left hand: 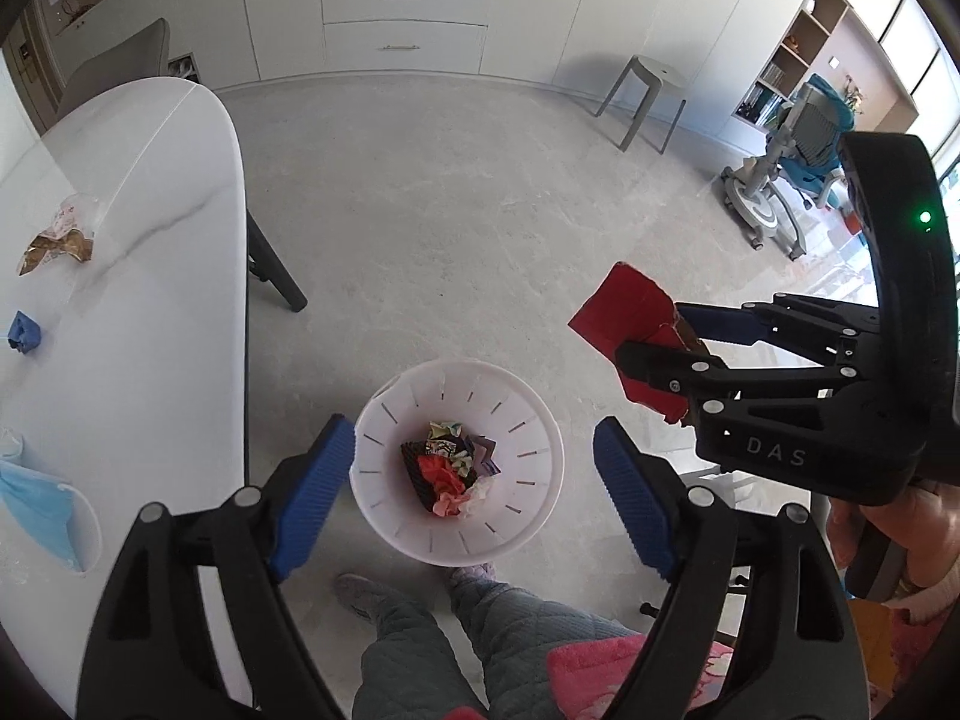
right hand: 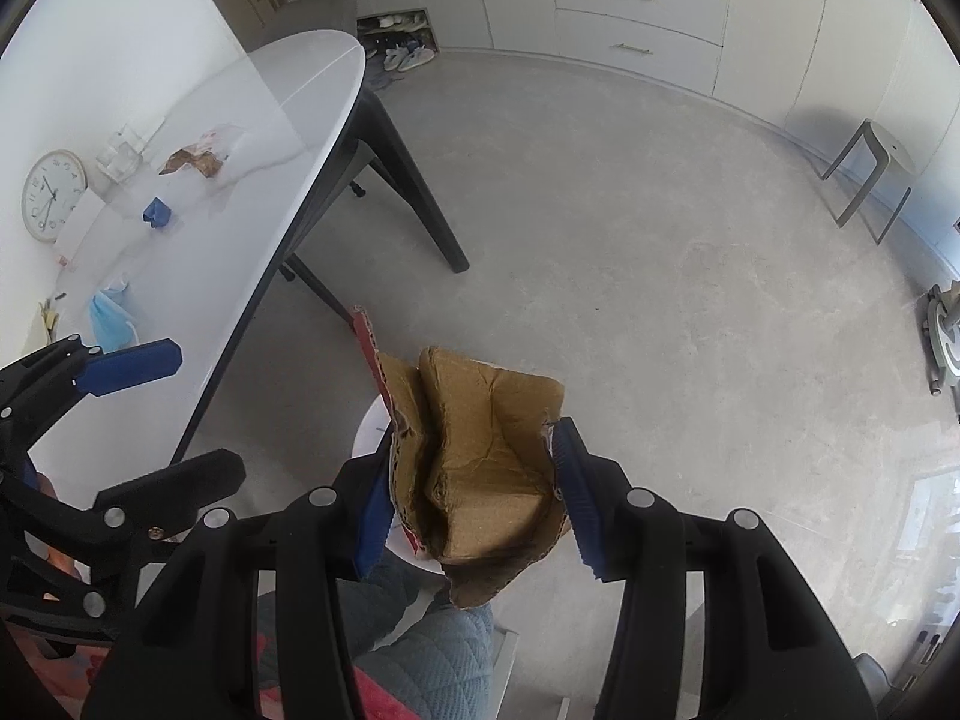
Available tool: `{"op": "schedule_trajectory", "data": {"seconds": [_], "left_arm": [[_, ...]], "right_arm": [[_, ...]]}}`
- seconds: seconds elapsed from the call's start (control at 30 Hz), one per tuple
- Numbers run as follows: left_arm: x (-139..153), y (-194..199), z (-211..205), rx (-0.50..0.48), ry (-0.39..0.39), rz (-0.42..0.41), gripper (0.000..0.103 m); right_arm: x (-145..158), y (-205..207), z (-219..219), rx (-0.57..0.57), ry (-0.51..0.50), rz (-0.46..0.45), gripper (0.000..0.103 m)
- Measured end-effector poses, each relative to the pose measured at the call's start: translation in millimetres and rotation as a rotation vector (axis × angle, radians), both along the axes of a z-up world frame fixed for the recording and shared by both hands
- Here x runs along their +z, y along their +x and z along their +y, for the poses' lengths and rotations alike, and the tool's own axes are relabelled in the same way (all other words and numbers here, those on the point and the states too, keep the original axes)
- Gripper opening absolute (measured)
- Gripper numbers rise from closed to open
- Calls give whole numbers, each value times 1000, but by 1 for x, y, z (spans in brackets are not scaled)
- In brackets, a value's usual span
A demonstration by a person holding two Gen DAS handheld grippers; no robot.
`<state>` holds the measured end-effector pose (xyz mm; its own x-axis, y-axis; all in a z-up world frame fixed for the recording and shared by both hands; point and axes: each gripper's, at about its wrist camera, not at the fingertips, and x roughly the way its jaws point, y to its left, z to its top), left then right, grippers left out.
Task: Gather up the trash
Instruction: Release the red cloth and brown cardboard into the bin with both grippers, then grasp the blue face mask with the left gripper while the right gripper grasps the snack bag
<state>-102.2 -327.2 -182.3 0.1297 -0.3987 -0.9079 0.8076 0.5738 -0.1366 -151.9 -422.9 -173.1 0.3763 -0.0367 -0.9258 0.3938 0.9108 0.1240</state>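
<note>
Right gripper (right hand: pixel 474 498) pinches cardboard (right hand: pixel 480 468), hiding the bin (left hand: pixel 457 462) (trash visible from left wrist); left gripper (left hand: pixel 474 480) gapes empty at 6 o'clock.

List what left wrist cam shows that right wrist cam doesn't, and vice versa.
Left only: inside of the white bin, trash at its bottom, and the cardboard's red face. Right only: the cardboard's brown inside, wall clock, shoes. Both: table, blue mask, blue scrap, brown wrapper, stool, open left gripper, right gripper shut on cardboard.
</note>
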Motion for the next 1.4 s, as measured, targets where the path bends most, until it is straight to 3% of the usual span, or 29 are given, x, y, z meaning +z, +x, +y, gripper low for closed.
{"op": "schedule_trajectory", "data": {"seconds": [0.27,0.3,0.37,0.4,0.53,0.97,1.4], "left_arm": [[24,15,24,97,-8,-31,79],[28,17,31,115,-10,-38,83],[33,23,42,151,-16,-58,88],[37,26,49,169,-21,-72,88],[45,37,67,211,-16,-92,88],[59,72,148,340,-19,-125,89],[26,142,250,589,31,-96,89]], "right_arm": [[-16,6,6,42,27,37,53],[-24,8,9,58,45,57,58],[-35,13,15,70,23,106,96],[-39,15,20,71,-10,123,100],[-42,27,35,92,-45,152,100],[6,91,78,105,-96,39,100],[14,153,154,152,-117,5,100]]}}
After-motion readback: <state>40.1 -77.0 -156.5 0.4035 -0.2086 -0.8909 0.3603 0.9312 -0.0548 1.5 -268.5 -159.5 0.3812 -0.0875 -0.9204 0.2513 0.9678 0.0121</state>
